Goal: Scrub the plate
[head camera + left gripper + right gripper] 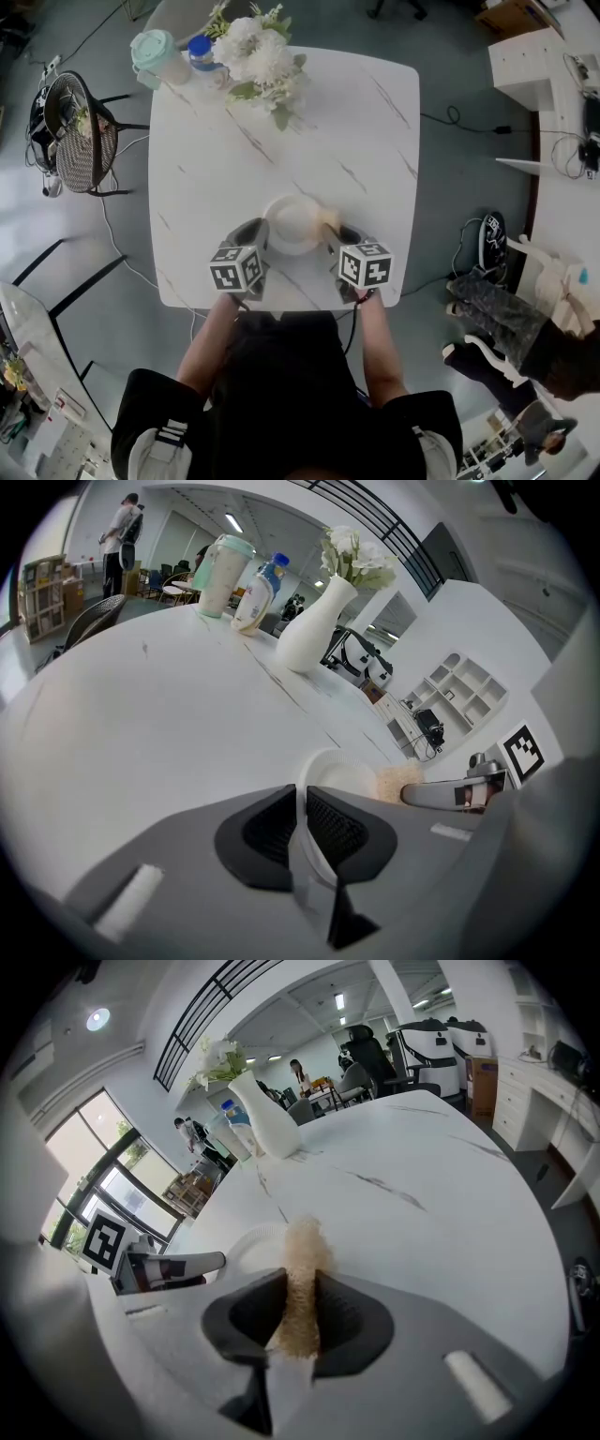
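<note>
Plate [330, 772] in left claw [302, 834], sponge [302, 1258] in right claw [300, 1324].

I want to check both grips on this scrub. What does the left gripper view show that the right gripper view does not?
Only the left gripper view: the left gripper shut on the rim of the plate, with the right gripper seen from the side.

Only the right gripper view: the right gripper shut on the sponge, with the left gripper seen from the side.

Both: the plate with the sponge at its edge, the vase of flowers, the bottle and the marbled table.
</note>
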